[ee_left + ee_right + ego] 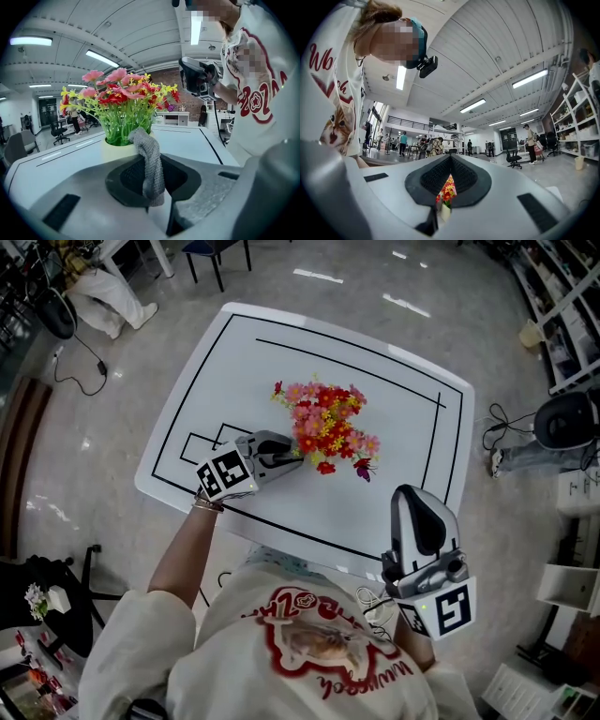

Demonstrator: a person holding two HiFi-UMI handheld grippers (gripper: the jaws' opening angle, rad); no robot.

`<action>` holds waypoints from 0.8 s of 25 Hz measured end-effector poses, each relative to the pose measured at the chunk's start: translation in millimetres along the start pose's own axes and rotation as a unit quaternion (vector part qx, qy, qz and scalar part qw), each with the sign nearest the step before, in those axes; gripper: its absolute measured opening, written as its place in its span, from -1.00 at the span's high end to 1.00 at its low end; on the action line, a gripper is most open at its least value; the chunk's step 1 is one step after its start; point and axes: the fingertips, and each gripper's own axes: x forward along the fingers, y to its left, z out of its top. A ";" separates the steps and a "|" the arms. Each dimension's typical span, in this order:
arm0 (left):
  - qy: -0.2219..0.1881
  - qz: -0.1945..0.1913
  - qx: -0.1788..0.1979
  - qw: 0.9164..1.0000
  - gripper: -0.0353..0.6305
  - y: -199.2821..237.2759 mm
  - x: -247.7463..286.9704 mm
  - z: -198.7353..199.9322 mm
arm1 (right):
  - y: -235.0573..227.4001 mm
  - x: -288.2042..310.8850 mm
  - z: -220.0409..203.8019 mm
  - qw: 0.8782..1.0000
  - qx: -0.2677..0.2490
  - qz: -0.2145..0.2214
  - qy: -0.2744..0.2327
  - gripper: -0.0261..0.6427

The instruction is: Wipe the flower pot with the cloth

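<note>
A pale yellow flower pot (pixel 115 151) full of red, pink and yellow flowers (pixel 328 423) stands mid-table. My left gripper (pixel 292 457) reaches it from the left at pot height and is shut on a grey knitted cloth (pixel 149 161). The cloth sticks up from the jaws, and its top touches or nearly touches the pot's rim. My right gripper (pixel 412 495) is held above the table's near right edge, well away from the pot, shut and holding nothing. Through the slit between its jaws I see the flowers (pixel 447 190) and pot (pixel 443 212). From above, the blooms hide the pot.
The white table (pixel 375 381) carries black marked lines. A dark chair (pixel 217 253) stands beyond its far edge. Cables lie on the floor at left (pixel 80 371) and right (pixel 497 427). Shelving (pixel 562 306) lines the right side.
</note>
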 end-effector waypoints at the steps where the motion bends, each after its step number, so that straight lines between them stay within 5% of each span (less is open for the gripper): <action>1: -0.001 -0.001 0.000 1.000 0.70 -1.1 0.8 0.7 | -0.3 -1.0 1.8 1.000 -0.001 -0.001 -0.002 0.92; 20: -0.011 -0.011 -0.005 1.000 0.70 -17.7 18.0 15.1 | -5.0 -19.5 11.2 1.000 -0.005 -0.018 -0.013 0.92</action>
